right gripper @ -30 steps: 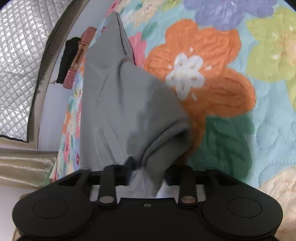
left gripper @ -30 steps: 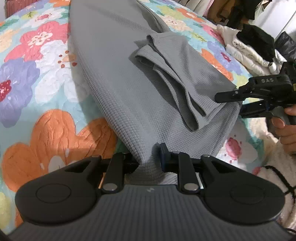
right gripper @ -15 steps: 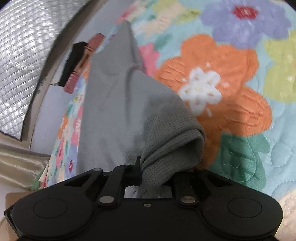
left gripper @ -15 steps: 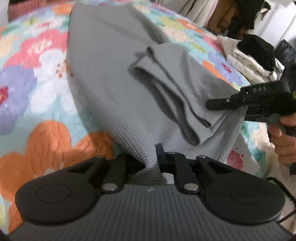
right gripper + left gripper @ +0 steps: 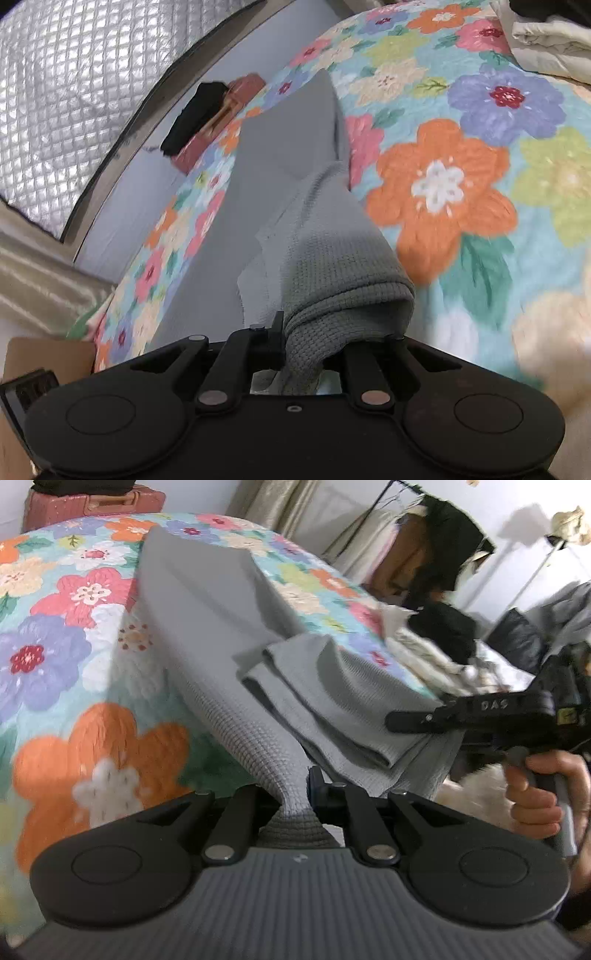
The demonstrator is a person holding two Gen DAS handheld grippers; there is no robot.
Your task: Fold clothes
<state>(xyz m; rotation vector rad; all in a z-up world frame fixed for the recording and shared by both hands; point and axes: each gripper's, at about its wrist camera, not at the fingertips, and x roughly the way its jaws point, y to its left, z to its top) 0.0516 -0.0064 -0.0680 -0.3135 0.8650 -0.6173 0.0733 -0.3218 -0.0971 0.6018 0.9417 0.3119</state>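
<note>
Flowered bedspread (image 5: 92, 635) covers the bed, and the grey garment (image 5: 207, 602) lies along it, its long axis running straight away from both grippers toward the far edge, where a reddish suitcase (image 5: 92, 504) stands. The left gripper (image 5: 295, 797) pinches the near hem at one corner; the right gripper (image 5: 314, 354) is pressed together on the other near corner, with folded layers bunched there. Both hands sit level at the near end, so the fold probably carries this hem forward along the garment's length.
</note>
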